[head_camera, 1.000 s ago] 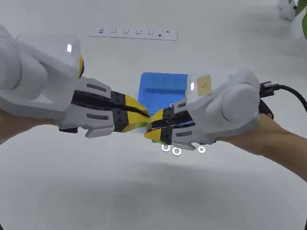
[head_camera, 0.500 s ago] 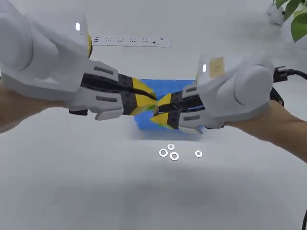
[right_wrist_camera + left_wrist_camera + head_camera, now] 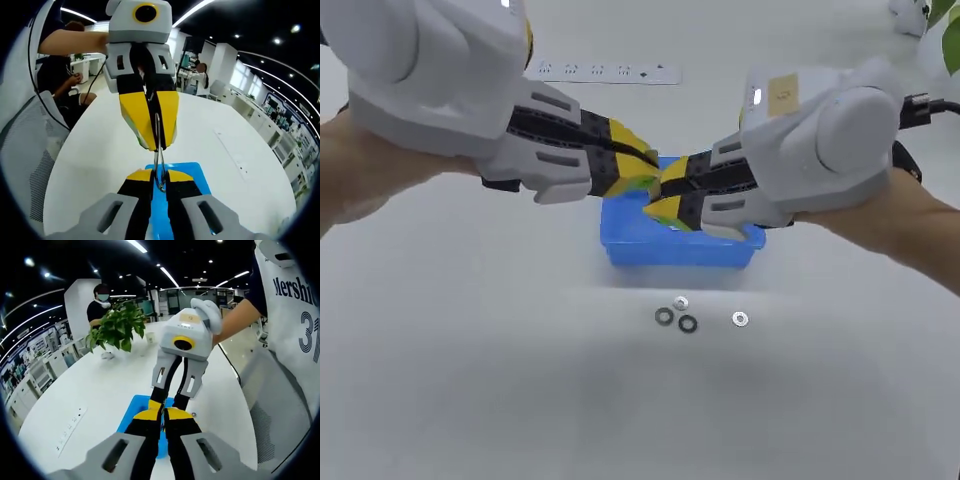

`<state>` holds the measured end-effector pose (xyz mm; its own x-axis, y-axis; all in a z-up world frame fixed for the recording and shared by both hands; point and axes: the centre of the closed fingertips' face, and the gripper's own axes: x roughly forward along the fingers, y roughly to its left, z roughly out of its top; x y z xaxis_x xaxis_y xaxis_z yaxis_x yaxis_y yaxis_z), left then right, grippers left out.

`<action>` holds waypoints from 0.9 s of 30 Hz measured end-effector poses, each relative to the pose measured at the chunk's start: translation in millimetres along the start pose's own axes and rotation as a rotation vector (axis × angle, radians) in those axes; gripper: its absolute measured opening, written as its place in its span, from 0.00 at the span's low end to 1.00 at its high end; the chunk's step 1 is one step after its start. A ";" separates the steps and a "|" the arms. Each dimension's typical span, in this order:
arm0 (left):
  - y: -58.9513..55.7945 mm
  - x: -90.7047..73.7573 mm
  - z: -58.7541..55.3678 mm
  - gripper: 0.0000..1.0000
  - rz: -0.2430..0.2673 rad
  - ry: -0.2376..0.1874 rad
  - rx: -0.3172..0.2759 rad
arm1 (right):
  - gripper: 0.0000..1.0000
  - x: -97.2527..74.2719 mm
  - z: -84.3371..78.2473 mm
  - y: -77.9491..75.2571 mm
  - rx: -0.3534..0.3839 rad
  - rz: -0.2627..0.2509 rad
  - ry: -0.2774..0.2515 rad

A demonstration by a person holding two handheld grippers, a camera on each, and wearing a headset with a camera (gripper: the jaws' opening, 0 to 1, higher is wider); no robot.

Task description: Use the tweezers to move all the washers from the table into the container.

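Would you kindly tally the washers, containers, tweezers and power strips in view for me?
Washers: 4
Container: 1
Tweezers: 1
Power strip: 1
Total: 7

In the head view, most of the inside of the blue rectangular plastic container (image 3: pixel 670 250) hidden under the white, black and yellow left gripper (image 3: pixel 653 177) and right gripper (image 3: pixel 658 203); no telling what lies in it. Left gripper's body cut off there by the top edge.

Thin metal tweezers (image 3: pixel 158 145) buried above between the left gripper's yellow jaws, lower end sunk between the right gripper's. Too fine to tell whether anything is pinched, or whether the right jaws press them.

Long white power strip (image 3: pixel 610 72) partly covered by the left gripper. Green leafy plant (image 3: pixel 952 45) cut by the right edge.
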<state>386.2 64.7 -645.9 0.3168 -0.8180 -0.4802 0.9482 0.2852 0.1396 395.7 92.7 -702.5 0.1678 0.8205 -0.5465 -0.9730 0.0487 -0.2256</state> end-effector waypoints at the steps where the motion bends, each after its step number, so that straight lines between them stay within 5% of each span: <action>1: 2.9 0.9 -0.8 0.07 0.002 -0.006 -0.009 | 0.10 0.6 -0.6 -1.9 -0.002 -0.002 0.002; 17: 26.9 28.0 -34.2 0.07 -0.001 0.014 -0.067 | 0.10 27.6 -36.6 -21.1 0.060 0.013 0.045; 27: 30.3 42.7 -52.7 0.07 -0.028 0.037 -0.083 | 0.10 39.2 -61.5 -21.5 0.076 0.041 0.068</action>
<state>427.3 64.7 -707.8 0.2877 -0.8076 -0.5148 0.9510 0.3043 0.0541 432.9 88.8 -768.7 0.1355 0.7822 -0.6081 -0.9881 0.0613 -0.1412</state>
